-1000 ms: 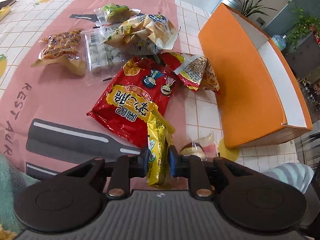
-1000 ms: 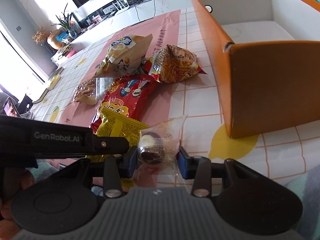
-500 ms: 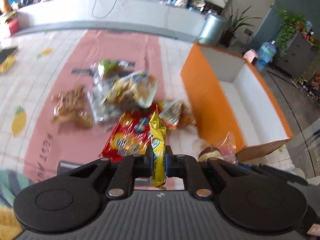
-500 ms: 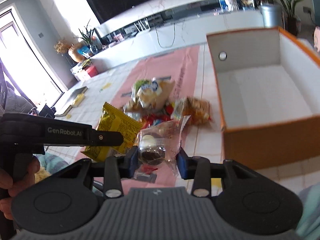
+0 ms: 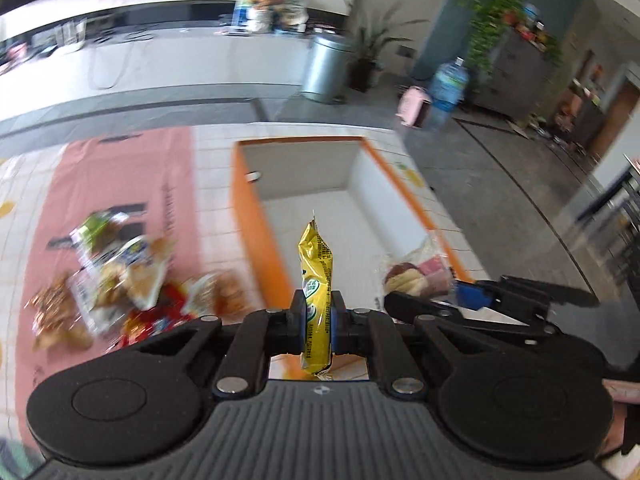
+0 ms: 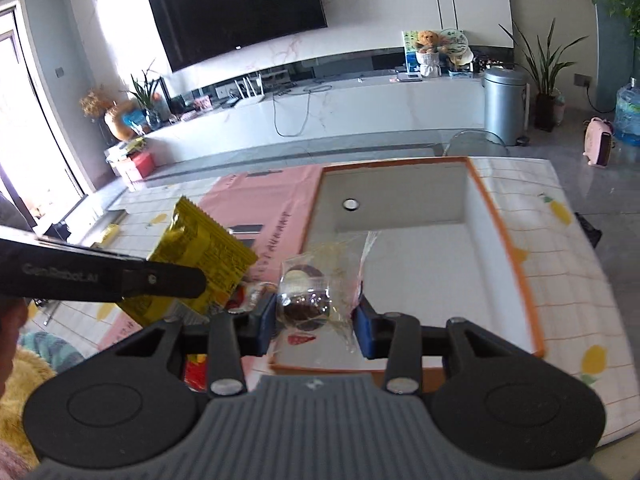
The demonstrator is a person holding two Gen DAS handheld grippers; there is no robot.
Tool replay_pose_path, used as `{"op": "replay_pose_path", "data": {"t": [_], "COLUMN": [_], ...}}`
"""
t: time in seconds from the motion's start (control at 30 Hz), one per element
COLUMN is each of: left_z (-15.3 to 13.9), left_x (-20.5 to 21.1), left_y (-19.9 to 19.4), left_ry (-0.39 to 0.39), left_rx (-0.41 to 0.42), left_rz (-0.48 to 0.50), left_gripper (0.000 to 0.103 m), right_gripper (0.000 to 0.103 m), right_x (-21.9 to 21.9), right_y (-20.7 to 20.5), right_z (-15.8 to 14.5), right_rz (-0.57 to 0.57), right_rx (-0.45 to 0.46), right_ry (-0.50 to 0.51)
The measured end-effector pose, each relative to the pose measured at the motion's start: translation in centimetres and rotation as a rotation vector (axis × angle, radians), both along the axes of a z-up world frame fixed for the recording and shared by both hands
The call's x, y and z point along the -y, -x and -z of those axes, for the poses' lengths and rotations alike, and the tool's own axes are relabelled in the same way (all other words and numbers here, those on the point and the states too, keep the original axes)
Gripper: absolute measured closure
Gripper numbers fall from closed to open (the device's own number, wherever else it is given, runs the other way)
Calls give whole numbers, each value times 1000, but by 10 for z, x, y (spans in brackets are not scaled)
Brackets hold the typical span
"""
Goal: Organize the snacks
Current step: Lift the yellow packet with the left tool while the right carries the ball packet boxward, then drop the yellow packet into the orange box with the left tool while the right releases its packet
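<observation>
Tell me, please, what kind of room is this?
Most likely a home living room. A large black wall-mounted television hangs above a long white marble-look media counter, with potted green plants nearby. The snacks lie on a tiled-pattern tablecloth.

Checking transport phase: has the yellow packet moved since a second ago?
Yes. The yellow packet went from the table beside the orange box to above its opening.

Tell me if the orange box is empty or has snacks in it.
Empty: the orange box shows only bare white floor and walls inside.
</observation>
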State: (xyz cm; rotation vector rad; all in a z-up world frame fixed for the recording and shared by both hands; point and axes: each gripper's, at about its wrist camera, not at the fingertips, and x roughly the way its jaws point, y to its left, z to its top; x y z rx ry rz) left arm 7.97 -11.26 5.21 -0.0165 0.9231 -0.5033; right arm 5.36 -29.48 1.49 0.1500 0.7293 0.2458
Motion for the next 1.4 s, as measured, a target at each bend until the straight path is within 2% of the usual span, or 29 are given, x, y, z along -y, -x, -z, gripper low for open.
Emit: {"op": "replay_pose_path", "data": {"t": [0.17, 0.3, 0.5, 0.67, 0.9, 1.2, 1.4], "left_z": [3, 14, 36, 60, 87, 105, 113], "left_x": [41, 65, 94, 101, 108, 119, 119], "left_y": [-12, -29, -57, -70, -84, -94, -97], "left_ry": [-41, -87, -222, -309, -370, -462, -494], "left_rx": [-34, -92, -142, -196, -270, -335, -370], "left_rz": [80, 115, 154, 186, 231, 324, 359], "left_gripper": [92, 92, 92, 92, 92, 92, 90], "right_gripper": [65, 65, 65, 65, 65, 64, 64], "right_x": [35, 57, 61, 55, 50, 51, 42], "right_y": [-20, -42, -75, -99, -123, -145, -153], "right_z": [-2, 9, 28, 52, 81, 105, 122], "right_rz": [-18, -35, -126, -194, -247, -306, -326], "right_rx": [-71, -161, -277, -371, -476, -585, -647], "right_ry": [32, 3, 14, 30, 46, 41, 24]}}
